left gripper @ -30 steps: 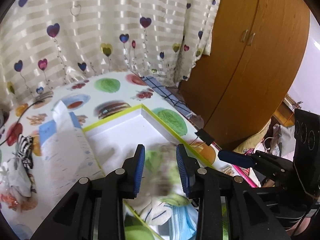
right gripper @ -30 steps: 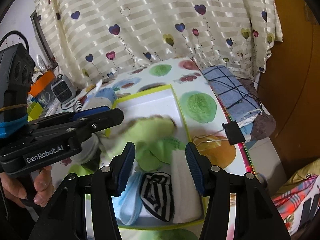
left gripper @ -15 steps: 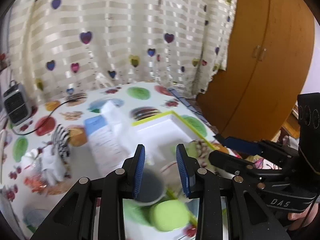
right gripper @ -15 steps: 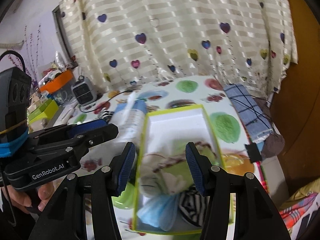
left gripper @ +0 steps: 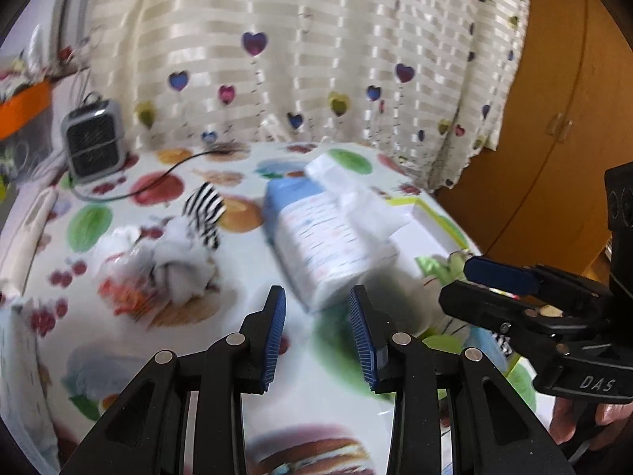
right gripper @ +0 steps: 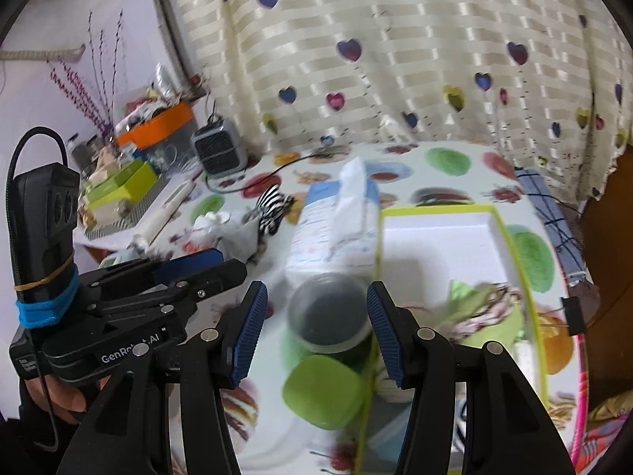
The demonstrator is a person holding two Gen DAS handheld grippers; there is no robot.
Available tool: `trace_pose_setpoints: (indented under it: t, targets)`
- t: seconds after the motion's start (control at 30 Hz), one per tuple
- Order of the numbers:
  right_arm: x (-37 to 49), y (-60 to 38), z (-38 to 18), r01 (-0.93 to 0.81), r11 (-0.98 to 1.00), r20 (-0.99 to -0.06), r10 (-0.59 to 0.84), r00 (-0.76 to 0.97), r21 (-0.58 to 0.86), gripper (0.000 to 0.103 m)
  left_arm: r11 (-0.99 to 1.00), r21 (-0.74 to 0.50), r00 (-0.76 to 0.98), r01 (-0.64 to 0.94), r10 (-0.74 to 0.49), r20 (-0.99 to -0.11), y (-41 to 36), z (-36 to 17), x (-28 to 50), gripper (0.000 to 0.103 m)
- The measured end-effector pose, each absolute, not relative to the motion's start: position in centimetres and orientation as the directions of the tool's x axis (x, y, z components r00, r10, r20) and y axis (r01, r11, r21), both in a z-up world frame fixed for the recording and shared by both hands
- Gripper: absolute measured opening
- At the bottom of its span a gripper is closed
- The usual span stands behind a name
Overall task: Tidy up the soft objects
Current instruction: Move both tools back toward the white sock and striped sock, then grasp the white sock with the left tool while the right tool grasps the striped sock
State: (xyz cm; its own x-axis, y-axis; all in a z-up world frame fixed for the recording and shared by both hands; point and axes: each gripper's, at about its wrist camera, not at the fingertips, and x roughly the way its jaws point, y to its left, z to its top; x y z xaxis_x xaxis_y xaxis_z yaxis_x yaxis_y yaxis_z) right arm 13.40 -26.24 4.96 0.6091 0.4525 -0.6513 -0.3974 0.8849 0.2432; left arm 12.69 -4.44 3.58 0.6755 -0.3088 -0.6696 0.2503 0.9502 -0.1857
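A white box with a yellow-green rim (right gripper: 439, 237) lies on the table; a green patterned soft item (right gripper: 480, 303) rests in its near part, and it shows blurred in the left wrist view (left gripper: 439, 265). A black-and-white striped sock (left gripper: 203, 213) (right gripper: 273, 209) and a pale cloth heap (left gripper: 174, 265) lie loose on the table at the left. My left gripper (left gripper: 316, 336) is open and empty above the table. My right gripper (right gripper: 314, 332) is open and empty, over a dark round cup (right gripper: 330, 316) beside the box.
A blue-and-white tissue pack (left gripper: 320, 229) (right gripper: 340, 217) lies between the loose items and the box. A green lid (right gripper: 322, 392) sits near the cup. A small grey heater (left gripper: 93, 142) with a cable stands at the back left. A wooden wardrobe (left gripper: 554, 99) is on the right.
Both grippers have swung left and pulled back from the box. The left gripper, over the box a second ago, now looks at the loose socks. The green item now lies in the box.
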Motion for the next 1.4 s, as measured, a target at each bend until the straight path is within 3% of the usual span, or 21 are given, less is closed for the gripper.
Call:
trace_pose_setpoints:
  t: [0.47,0.6,0.8,1.4]
  targets:
    - [14.0,-21.4,3.4,-0.471,0.849,-0.698,0.487,0.525,0.238,0.053,0.968,-0.237,0.687,0.083,-0.228,-0.69,3.2,1.1,12.0,0.033]
    - [14.5,-20.4,3.1,-0.478,0.845,-0.707,0.489,0.511,0.24,0.053,0.968,-0.246,0.695,0.042,-0.205,-0.689,4.9,0.8,12.2,0.04]
    - [15.6,-18.5,3.0,-0.488,0.839,-0.715,0.493,0.496,0.241,0.053,0.967,-0.255,0.699,-0.006,-0.178,-0.692,6.8,0.4,12.6,0.04]
    - [24.0,-10.5,1.1,-0.472,0.822,-0.736,0.528,0.424,0.318,0.054,0.953,-0.286,0.712,-0.096,-0.135,-0.689,10.8,-0.3,13.6,0.043]
